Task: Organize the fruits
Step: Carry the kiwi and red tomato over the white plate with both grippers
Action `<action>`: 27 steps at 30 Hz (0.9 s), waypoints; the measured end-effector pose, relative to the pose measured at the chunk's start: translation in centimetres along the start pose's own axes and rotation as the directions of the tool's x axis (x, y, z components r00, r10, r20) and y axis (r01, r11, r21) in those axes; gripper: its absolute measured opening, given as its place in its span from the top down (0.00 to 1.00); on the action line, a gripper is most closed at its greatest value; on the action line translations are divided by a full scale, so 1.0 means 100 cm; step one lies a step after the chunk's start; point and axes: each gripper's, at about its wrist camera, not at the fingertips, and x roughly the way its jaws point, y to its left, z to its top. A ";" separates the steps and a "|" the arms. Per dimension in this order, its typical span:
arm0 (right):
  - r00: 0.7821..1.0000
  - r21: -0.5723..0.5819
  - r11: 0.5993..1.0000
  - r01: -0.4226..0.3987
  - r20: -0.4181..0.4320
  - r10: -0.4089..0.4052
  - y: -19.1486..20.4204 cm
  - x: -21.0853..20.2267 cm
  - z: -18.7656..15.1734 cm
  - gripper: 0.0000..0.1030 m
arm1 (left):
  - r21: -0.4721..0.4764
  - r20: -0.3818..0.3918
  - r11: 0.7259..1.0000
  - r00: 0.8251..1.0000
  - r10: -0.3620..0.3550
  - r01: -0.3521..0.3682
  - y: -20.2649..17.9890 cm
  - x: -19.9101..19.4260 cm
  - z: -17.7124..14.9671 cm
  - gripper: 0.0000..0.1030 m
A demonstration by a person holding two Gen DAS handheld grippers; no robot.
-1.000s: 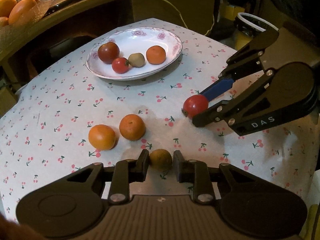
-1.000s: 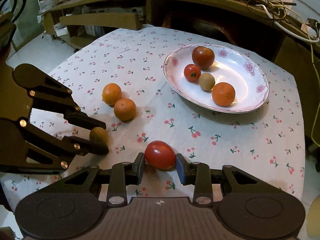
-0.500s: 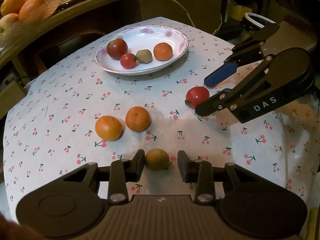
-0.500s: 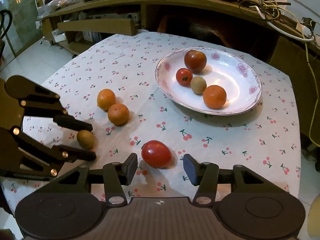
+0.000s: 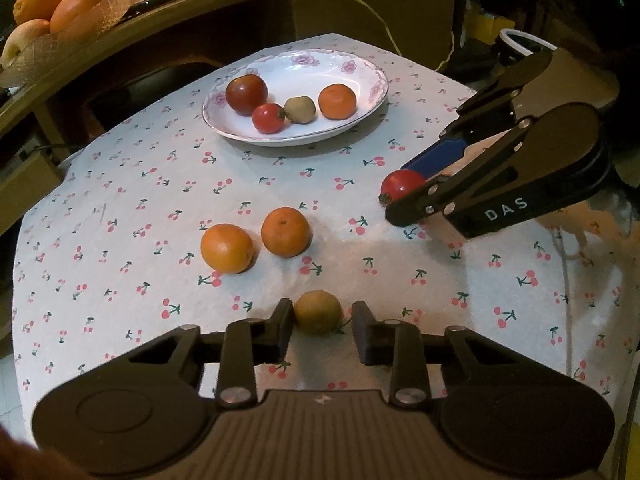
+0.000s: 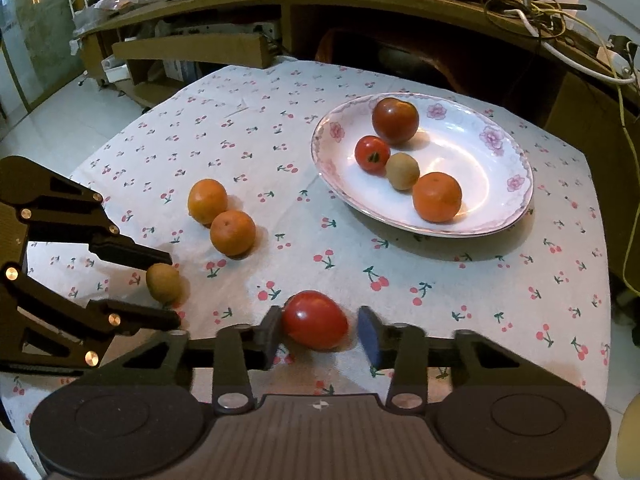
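A brown kiwi (image 5: 318, 312) lies on the cherry-print cloth between the fingers of my left gripper (image 5: 322, 314). The jaws are closing; the left pad touches the kiwi and a small gap shows on the right. A red tomato (image 6: 314, 320) lies between the fingers of my right gripper (image 6: 320, 322). Those jaws are closing too, with the blue right pad (image 6: 368, 334) a little off it. Two oranges (image 5: 227, 248) (image 5: 285, 232) sit side by side on the cloth. The white flowered plate (image 5: 360, 68) at the back holds two tomatoes, a kiwi and an orange.
A wooden shelf (image 5: 160, 12) with loose cables curves behind the table. On its left end stands a basket of oranges (image 5: 48, 8). The table's edges drop off close to both grippers, left and right. Bare cloth (image 6: 240, 128) lies left of the plate.
Both grippers spread their jaws off their fruit half a second ago and have narrowed again around it. The kiwi and the tomato stayed on the cloth.
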 end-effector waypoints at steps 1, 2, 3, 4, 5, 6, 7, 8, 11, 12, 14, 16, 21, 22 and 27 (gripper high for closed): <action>1.000 -0.001 1.000 0.003 -0.002 -0.003 0.001 0.000 0.001 0.66 | -0.002 -0.001 1.000 1.000 0.003 -0.003 0.000 0.000 0.001 0.68; 1.000 -0.001 1.000 0.005 -0.004 -0.005 0.001 0.000 0.001 0.66 | -0.001 -0.002 1.000 1.000 0.008 -0.008 0.000 0.000 0.002 0.70; 1.000 0.002 1.000 0.007 -0.005 -0.007 0.001 0.000 0.000 0.66 | -0.001 -0.002 1.000 1.000 0.007 -0.007 0.000 0.000 0.003 0.70; 1.000 0.005 1.000 0.006 -0.007 -0.006 0.001 0.000 0.001 0.66 | 0.001 -0.002 1.000 1.000 0.005 -0.005 0.000 -0.001 0.004 0.70; 1.000 0.010 1.000 0.004 -0.009 -0.004 0.000 -0.001 0.001 0.66 | 0.004 0.001 1.000 1.000 0.007 -0.007 0.000 0.000 0.005 0.70; 1.000 0.013 1.000 0.004 -0.007 -0.004 0.000 -0.002 0.001 0.66 | 0.004 0.005 1.000 1.000 0.007 -0.007 -0.001 -0.001 0.007 0.70; 1.000 0.016 1.000 0.006 -0.003 -0.006 0.000 -0.004 0.001 0.66 | 0.002 0.009 1.000 1.000 0.004 -0.004 0.000 -0.001 0.009 0.70; 1.000 0.018 1.000 0.008 0.004 -0.009 -0.001 -0.006 0.002 0.66 | -0.003 0.013 1.000 1.000 0.002 -0.002 0.000 -0.001 0.011 0.70; 1.000 0.033 0.999 0.010 0.025 -0.011 -0.004 -0.012 0.004 0.67 | -0.007 0.027 1.000 1.000 0.009 -0.009 0.002 -0.002 0.019 0.70; 0.999 0.038 0.999 0.012 0.032 -0.014 -0.006 -0.015 0.005 0.67 | -0.007 0.033 1.000 0.999 0.010 -0.010 0.002 -0.002 0.022 0.70; 0.999 0.048 0.999 0.019 0.048 -0.022 -0.008 -0.018 0.007 0.67 | -0.006 0.048 1.000 0.999 0.015 -0.015 0.002 -0.003 0.029 0.70; 0.997 0.058 0.998 0.029 0.065 -0.033 -0.011 -0.022 0.010 0.67 | -0.002 0.064 1.000 0.998 0.020 -0.020 0.002 -0.004 0.038 0.70; 0.993 0.088 0.994 0.061 0.096 -0.069 -0.022 -0.027 0.017 0.67 | 0.004 0.097 0.999 0.995 0.036 -0.036 0.006 -0.001 0.061 0.70; 0.992 0.097 0.993 0.067 0.101 -0.077 -0.025 -0.027 0.019 0.67 | 0.002 0.101 0.999 0.994 0.039 -0.039 0.006 0.000 0.066 0.70; 0.985 0.128 0.987 0.096 0.127 -0.113 -0.037 -0.027 0.031 0.67 | 0.002 0.126 0.999 0.991 0.047 -0.048 0.006 0.009 0.091 0.70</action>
